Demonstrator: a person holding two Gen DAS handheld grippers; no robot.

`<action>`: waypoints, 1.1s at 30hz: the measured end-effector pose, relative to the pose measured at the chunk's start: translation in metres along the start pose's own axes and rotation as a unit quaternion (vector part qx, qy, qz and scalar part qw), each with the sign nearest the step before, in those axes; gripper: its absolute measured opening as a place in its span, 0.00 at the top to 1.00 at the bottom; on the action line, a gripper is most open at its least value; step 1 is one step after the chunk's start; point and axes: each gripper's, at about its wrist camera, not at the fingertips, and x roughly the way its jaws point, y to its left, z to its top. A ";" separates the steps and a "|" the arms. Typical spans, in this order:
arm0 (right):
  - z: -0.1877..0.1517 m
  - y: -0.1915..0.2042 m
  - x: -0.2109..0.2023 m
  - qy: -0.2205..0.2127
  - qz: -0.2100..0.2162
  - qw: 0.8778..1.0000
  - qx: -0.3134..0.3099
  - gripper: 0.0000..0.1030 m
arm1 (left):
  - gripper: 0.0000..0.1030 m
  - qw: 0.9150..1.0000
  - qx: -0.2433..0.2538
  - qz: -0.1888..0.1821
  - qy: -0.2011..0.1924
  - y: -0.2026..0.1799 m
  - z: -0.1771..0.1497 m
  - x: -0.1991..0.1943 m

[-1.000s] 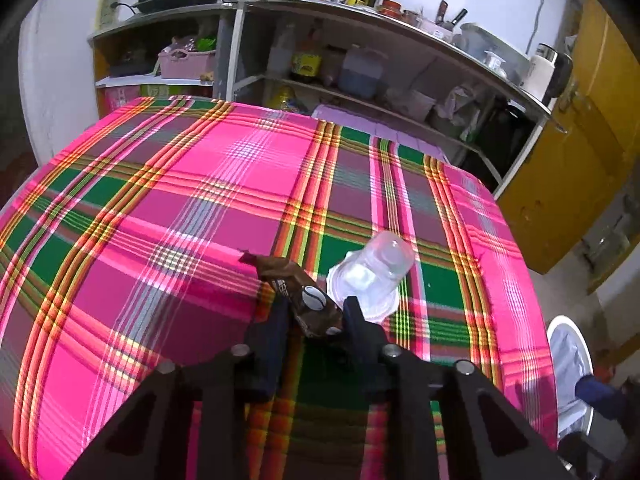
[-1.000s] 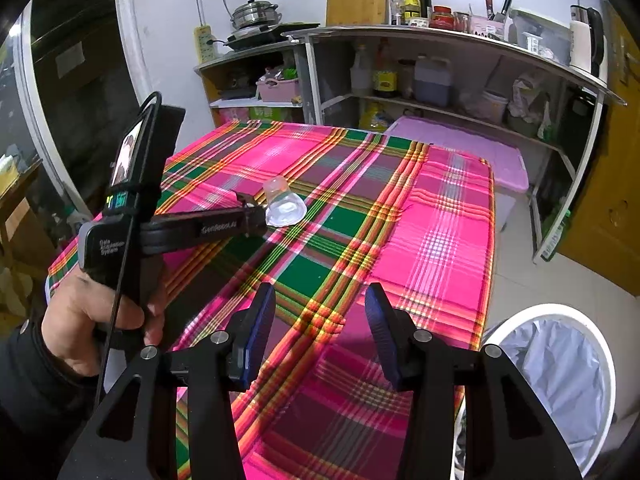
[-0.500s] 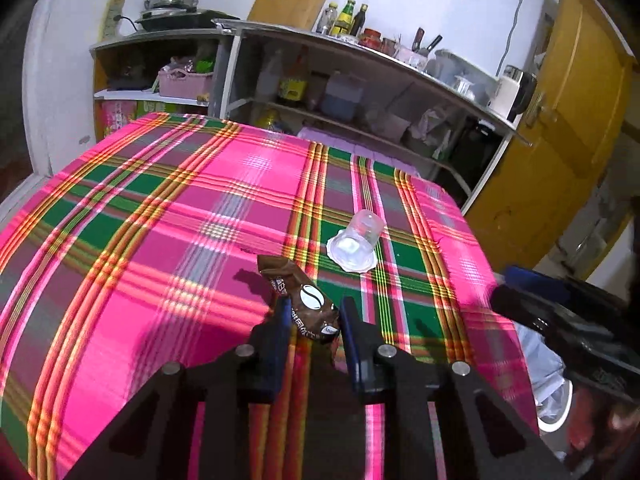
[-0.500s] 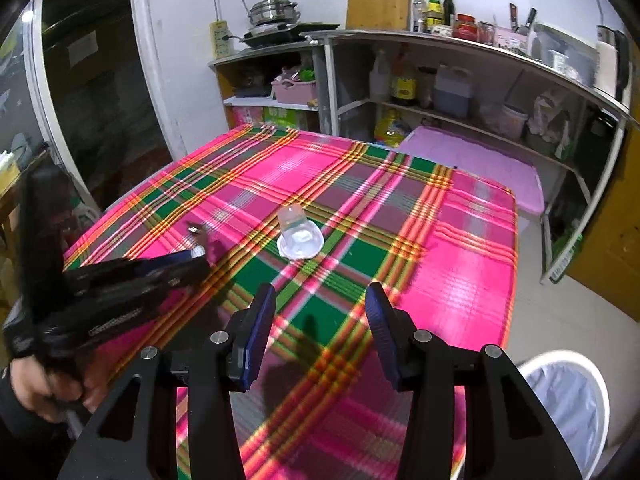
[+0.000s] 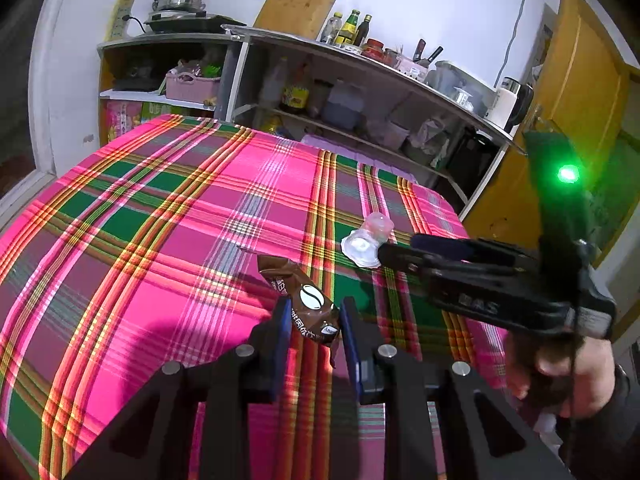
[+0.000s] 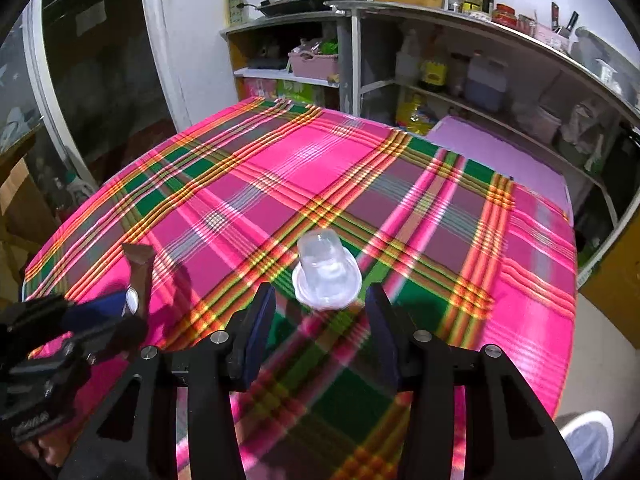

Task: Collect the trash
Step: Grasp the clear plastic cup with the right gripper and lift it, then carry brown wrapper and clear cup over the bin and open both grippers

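A table (image 6: 248, 184) covered in a pink, green and orange plaid cloth carries the things. A clear plastic cup (image 6: 326, 274) lies on its side on the cloth, just ahead of the right claw (image 6: 316, 320) and beyond the left claw (image 5: 314, 328), rim toward the right claw.

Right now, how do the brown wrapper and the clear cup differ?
The brown wrapper is opaque, printed and crumpled; the clear cup is see-through and rigid. The wrapper is pinched in the left gripper; the cup lies tipped on the tablecloth, just ahead of the open right gripper. Both are trash.
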 end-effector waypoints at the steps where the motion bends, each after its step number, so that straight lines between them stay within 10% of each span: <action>1: 0.002 0.001 0.004 0.001 -0.001 1.000 -0.001 0.54 | 0.76 1.000 -0.001 -0.001 0.000 0.001 0.000 0.000; 16: 0.006 0.002 0.015 0.001 0.005 1.000 0.016 0.70 | 0.76 1.000 -0.006 -0.001 0.009 0.007 -0.005 0.006; 33: -0.091 -0.025 -0.149 -0.068 -0.014 0.994 0.085 0.70 | 0.76 0.998 0.051 -0.045 0.005 -0.082 -0.038 -0.045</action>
